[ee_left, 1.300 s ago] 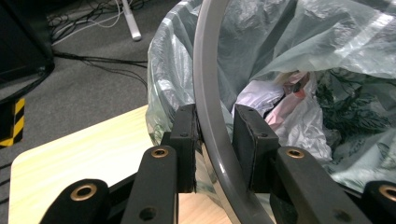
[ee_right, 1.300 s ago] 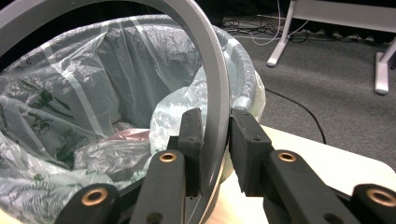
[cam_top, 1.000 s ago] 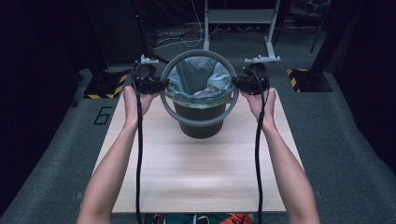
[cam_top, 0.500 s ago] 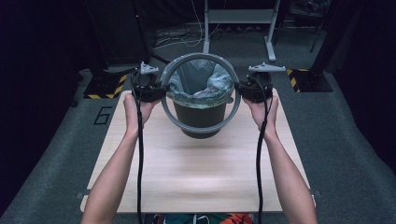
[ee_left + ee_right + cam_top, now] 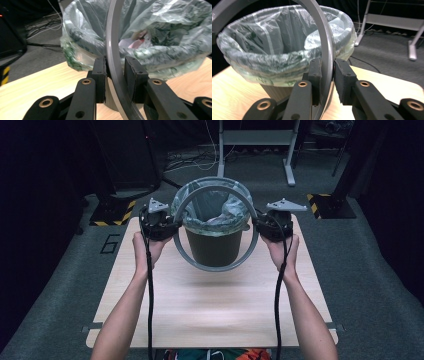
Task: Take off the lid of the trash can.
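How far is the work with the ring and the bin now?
Done: the bag lines the bin. In hand: the left gripper and the right gripper clamp the grey ring, tilted and lifted off the rim. Left, seemingly: placing the ring elsewhere or reseating it.

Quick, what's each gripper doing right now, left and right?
Left gripper: shut on the grey ring, gripping its left side.
Right gripper: shut on the grey ring, gripping its right side, above the lined bin.
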A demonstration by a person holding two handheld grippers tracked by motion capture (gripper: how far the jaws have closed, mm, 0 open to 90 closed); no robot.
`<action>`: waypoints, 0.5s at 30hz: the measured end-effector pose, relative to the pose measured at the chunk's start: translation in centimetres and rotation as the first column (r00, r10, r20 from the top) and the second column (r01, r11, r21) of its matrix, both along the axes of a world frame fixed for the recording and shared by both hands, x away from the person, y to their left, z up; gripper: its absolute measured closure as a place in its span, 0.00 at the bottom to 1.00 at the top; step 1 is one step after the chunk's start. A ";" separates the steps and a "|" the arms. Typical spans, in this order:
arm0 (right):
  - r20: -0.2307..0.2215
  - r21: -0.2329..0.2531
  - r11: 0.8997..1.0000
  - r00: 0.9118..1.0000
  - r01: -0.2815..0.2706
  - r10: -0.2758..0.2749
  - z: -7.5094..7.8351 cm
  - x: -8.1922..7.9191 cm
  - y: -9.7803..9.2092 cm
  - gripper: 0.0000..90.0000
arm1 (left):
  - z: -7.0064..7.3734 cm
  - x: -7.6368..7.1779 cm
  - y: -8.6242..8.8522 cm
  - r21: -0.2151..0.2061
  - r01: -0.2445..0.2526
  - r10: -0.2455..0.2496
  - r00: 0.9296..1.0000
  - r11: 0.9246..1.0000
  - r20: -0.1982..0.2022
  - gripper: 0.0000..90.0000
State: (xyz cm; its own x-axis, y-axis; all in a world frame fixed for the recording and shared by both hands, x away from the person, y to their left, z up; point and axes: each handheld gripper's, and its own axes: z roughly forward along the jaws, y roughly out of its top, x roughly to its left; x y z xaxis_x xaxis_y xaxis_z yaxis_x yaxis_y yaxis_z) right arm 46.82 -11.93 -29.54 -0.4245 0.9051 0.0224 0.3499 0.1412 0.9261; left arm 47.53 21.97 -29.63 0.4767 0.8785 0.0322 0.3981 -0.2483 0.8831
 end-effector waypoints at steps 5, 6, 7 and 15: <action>0.013 -0.004 1.000 1.000 -0.006 0.006 -0.6 -0.8 0.2 0.84 | -0.7 -0.8 0.2 -0.009 -0.004 0.004 1.000 1.000 0.022 0.79; 0.012 0.004 1.000 1.000 -0.008 0.008 -0.7 -1.0 0.2 0.84 | -0.8 -0.9 0.2 -0.008 -0.004 0.004 1.000 1.000 0.025 0.79; 0.013 0.001 1.000 1.000 -0.010 0.010 -0.8 -1.1 0.2 0.84 | -1.0 -1.1 0.3 -0.012 -0.002 0.003 1.000 1.000 0.028 0.79; 0.024 0.027 1.000 1.000 -0.016 0.015 -2.0 -2.1 0.1 0.84 | -2.0 -2.3 0.5 -0.032 0.008 -0.007 0.999 0.999 0.032 0.79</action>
